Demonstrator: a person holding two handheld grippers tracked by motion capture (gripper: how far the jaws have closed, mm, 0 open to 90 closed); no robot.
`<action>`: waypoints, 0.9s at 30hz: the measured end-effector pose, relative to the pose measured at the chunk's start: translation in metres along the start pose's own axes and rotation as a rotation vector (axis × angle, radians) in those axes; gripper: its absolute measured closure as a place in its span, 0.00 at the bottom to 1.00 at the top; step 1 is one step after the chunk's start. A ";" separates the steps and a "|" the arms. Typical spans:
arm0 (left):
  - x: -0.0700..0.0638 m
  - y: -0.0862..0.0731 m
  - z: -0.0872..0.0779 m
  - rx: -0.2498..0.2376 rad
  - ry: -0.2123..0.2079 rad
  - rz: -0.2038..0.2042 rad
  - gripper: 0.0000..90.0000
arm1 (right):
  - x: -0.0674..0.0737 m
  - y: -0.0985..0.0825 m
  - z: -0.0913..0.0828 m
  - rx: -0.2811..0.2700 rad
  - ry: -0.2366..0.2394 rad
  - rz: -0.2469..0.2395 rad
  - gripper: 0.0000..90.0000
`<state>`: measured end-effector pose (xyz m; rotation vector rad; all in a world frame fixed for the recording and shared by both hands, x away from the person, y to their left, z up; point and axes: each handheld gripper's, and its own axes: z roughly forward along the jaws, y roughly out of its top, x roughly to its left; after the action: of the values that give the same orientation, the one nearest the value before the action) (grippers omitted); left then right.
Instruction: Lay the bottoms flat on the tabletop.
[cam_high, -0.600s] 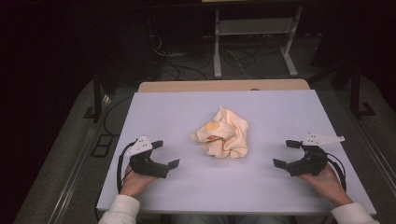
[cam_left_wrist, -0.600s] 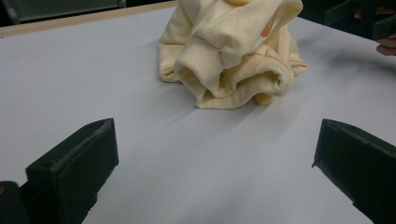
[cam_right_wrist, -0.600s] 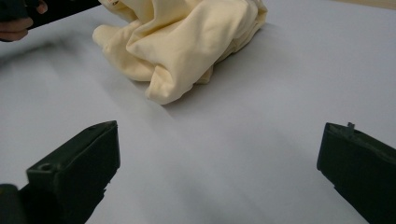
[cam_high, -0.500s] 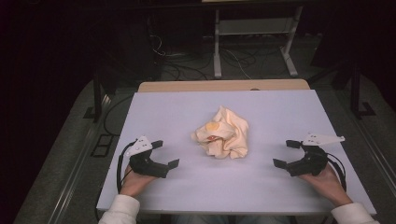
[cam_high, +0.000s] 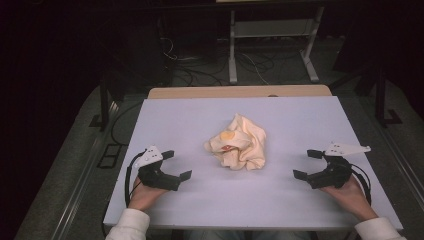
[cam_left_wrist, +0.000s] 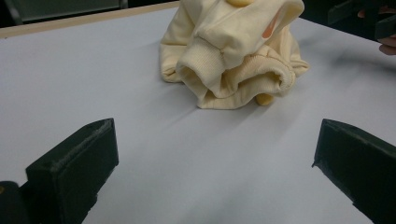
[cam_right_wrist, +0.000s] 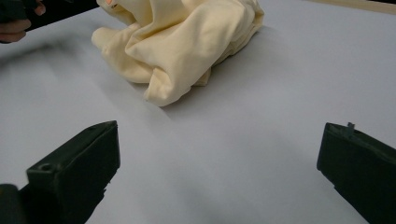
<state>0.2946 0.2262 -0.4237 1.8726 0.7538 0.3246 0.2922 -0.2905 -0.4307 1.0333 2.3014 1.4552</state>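
a crumpled cream garment (cam_high: 238, 143) lies in a heap at the middle of the white table (cam_high: 300, 120), with a ribbed cuff (cam_left_wrist: 201, 70) turned toward the left side. the left gripper (cam_high: 173, 165) rests at about 8 o'clock from it and the right gripper (cam_high: 306, 163) at about 4 o'clock, both well apart from the cloth. each has its jaws spread wide and holds nothing, probably so that they are ready to reach in from both sides.
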 end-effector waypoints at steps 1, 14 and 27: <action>0.000 0.000 0.000 0.002 0.000 -0.002 0.00 | 0.000 0.000 0.000 0.000 -0.002 -0.001 0.00; -0.002 0.000 0.006 0.033 -0.004 0.016 0.00 | 0.000 0.003 -0.001 -0.001 -0.006 -0.008 0.00; -0.005 0.016 0.009 0.033 0.003 0.035 0.00 | 0.001 0.023 0.000 0.008 0.005 -0.016 0.00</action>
<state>0.3015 0.2119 -0.4124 1.9181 0.7329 0.3393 0.3014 -0.2842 -0.4108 1.0125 2.3153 1.4448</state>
